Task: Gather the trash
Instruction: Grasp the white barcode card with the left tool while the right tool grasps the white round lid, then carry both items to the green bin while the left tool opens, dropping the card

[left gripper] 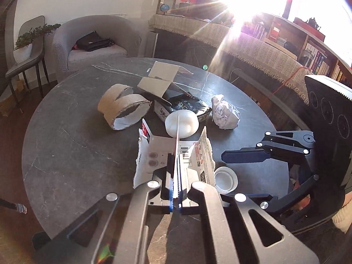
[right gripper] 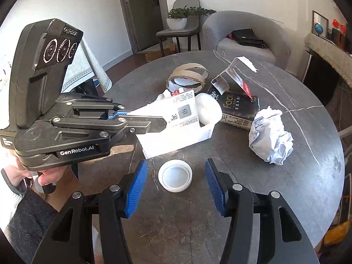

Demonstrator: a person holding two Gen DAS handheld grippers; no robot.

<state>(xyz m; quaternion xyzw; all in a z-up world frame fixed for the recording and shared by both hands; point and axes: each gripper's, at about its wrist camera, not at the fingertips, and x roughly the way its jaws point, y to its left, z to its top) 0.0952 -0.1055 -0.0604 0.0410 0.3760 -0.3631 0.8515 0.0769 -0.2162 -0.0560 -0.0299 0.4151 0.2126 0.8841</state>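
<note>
My left gripper (left gripper: 176, 198) is shut on a torn white carton (left gripper: 151, 154), holding one wall of it edge-on; it also shows in the right wrist view (right gripper: 176, 118), just above the table. A white foam lump (left gripper: 181, 123) lies behind the carton. My right gripper (right gripper: 176, 180) is open, its blue pads either side of a white plastic lid (right gripper: 175, 175) on the table, not touching it. The lid also shows in the left wrist view (left gripper: 225, 179). A crumpled paper ball (right gripper: 271, 135), a black tissue pack (right gripper: 238, 109) and a cardboard ring (right gripper: 188, 77) lie further back.
The round dark stone table (left gripper: 66, 149) holds all the trash. A folded cardboard piece (left gripper: 158, 79) lies at its far side. A grey armchair (left gripper: 96, 41) with a black bag, a chair with a potted plant (right gripper: 178, 19) and a cloth-covered shelf (left gripper: 253, 46) stand beyond.
</note>
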